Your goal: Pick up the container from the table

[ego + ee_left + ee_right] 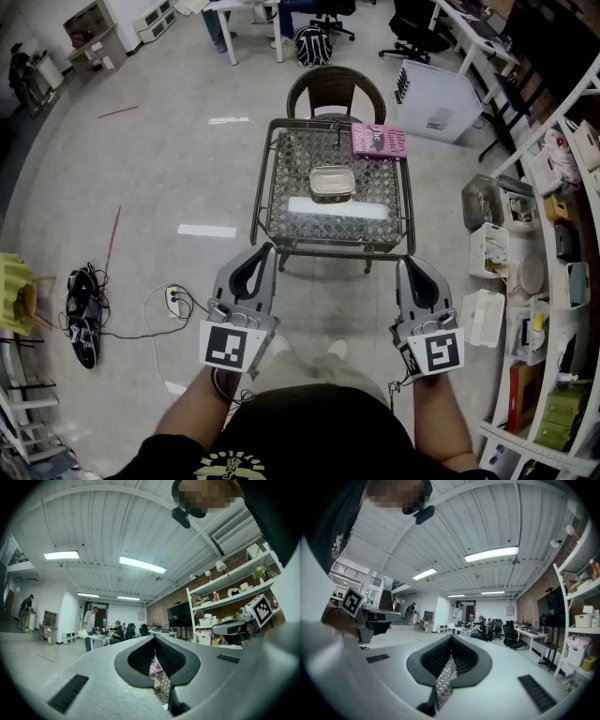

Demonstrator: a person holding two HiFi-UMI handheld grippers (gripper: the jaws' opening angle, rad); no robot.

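Short of the table [289, 155], the left gripper [266, 249] and right gripper [406, 264] each have 2 jaws pressed together, holding nothing. The container [332, 183] sits at the table's middle, well apart from both. A pink book [379, 140] lies on the table's far right corner.

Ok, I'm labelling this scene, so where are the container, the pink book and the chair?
container [332, 183], head view, middle of its top.
pink book [379, 141], head view, middle of its cover.
chair [336, 90], head view, on its curved backrest.
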